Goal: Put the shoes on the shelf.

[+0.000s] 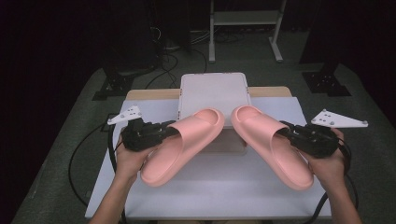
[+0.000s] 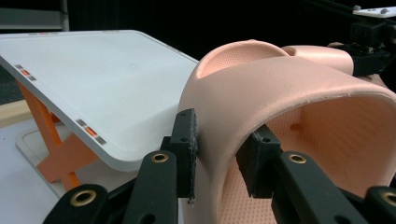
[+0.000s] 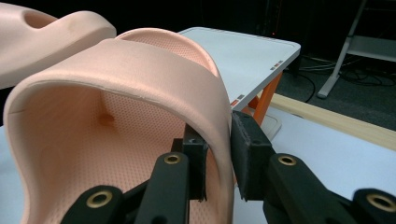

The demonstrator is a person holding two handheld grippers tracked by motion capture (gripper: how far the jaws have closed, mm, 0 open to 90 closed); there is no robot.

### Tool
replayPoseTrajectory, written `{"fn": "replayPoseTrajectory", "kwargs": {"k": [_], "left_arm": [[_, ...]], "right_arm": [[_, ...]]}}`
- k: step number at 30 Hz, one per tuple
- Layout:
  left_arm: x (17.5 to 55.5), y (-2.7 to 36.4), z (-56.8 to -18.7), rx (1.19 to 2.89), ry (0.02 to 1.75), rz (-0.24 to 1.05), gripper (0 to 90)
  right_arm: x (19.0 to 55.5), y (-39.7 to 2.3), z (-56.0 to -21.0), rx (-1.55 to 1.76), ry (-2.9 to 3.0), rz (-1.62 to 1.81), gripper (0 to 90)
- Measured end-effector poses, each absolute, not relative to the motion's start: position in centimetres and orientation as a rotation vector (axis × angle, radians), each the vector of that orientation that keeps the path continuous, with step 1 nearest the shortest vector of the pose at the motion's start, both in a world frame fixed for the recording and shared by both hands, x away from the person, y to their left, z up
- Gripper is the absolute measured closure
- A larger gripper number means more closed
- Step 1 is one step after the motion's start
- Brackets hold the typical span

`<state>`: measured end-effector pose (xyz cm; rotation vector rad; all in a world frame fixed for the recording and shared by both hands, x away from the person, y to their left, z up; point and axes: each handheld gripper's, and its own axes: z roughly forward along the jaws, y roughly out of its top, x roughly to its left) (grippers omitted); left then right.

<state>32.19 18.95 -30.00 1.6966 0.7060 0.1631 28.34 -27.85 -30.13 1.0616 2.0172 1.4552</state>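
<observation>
Nearest to me, my left fingers point(image 2: 217, 156) pinch the outer side of the strap on the left slipper point(image 1: 180, 144), one pad outside the strap and one inside it, as the left gripper view shows close up. My right fingers point(image 3: 219, 156) have the same kind of pinch on the strap wall of the right slipper point(image 1: 271, 142), one pad within the arch, the other pressed on its outer face. Both pairs are clamped on foam, neither spread.

In the high view the two pink slippers sit over the white surface point(image 1: 224, 186), heels toward me and splayed outward, toes converging. The heels look to be low over the surface or resting on it (I cannot tell which), while the toes reach up against the front edge of the stand point(image 1: 213, 93).

Farther off, that white stand tilts on orange legs point(image 2: 51, 140), its top bare. Beyond it are the floor cables and a pale metal frame in the dark.

My reading of progress: the grasping is done, both slippers are in hand and brought together toe to toe. What appears left is the placing, getting the pair up onto the stand or lined up side by side, and then letting go. Nothing has been set down on the stand yet.
</observation>
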Motion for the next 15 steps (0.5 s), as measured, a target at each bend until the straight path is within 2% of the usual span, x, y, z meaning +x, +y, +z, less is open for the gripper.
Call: {"fn": "replayPoseTrajectory", "kwargs": {"k": [15], "left_arm": [[35.1,18.4,-29.2,1.705,0.739,0.175,69.4]], "right_arm": [[30.5,-27.4,-29.1,1.100,2.007,1.429,75.8]]}}
